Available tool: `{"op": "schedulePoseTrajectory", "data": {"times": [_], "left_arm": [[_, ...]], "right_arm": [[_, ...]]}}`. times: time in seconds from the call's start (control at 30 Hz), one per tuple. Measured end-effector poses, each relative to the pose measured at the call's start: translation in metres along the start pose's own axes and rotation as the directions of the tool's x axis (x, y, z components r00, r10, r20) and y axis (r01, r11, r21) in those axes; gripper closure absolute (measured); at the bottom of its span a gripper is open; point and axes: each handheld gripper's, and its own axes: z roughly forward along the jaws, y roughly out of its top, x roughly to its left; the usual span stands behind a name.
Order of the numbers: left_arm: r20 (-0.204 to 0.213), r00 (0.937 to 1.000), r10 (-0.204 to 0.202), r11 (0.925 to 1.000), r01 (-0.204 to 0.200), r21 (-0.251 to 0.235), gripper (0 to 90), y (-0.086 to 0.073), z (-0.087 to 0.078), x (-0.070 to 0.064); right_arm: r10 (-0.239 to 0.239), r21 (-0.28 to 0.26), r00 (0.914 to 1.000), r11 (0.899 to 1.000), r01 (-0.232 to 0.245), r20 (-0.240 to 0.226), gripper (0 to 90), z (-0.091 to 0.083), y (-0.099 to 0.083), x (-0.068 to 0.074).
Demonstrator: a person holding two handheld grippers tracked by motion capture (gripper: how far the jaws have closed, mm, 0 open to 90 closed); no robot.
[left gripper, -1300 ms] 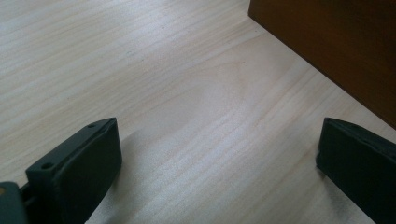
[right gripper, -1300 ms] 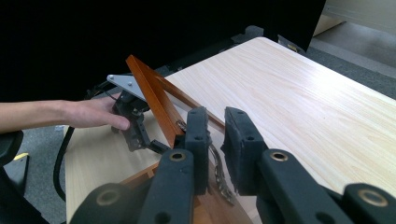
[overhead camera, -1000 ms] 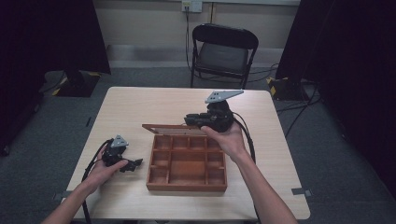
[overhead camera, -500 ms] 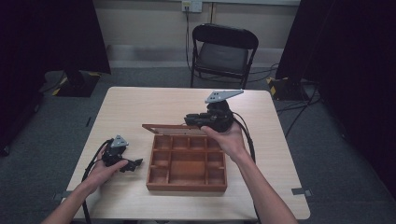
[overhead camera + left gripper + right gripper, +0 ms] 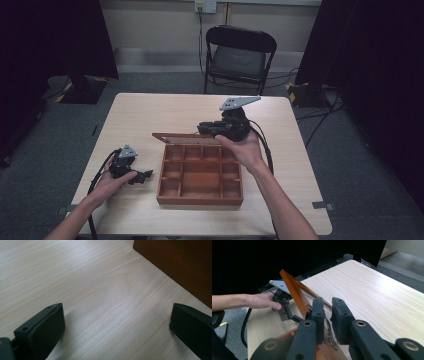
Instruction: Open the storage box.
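Observation:
A brown wooden box (image 5: 200, 200) with several empty compartments lies mid-table. Its lid (image 5: 182, 135) is raised at the box's far edge, and in the right gripper view the lid (image 5: 293, 288) slants up to the left. My right gripper (image 5: 207, 129) is at the lid's right end. Its jaws (image 5: 327, 301) are nearly together, with the lid's metal clasp (image 5: 329, 331) between them. Left of the box, my left gripper (image 5: 145, 175) rests on the table, open and holding nothing. In its own view the open left gripper (image 5: 116, 315) spans bare wood, with the box's side (image 5: 180, 265) at the upper right.
The light wooden table (image 5: 165, 112) has bare room behind and to both sides of the box. A black folding chair (image 5: 240, 50) stands beyond the far edge. Cables trail from both grippers toward the near edge.

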Motion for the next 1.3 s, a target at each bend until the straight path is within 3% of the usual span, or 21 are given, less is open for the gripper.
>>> {"op": "schedulePoseTrajectory", "data": {"times": [1.3], "left_arm": [[0.000,1.0000,0.000,1.0000,0.000,0.001,0.0,0.0000,-0.0001,0.0000]], "right_arm": [[0.002,0.005,1.0000,1.000,-0.002,-0.007,81.9,0.0000,0.0002,0.0000]]}}
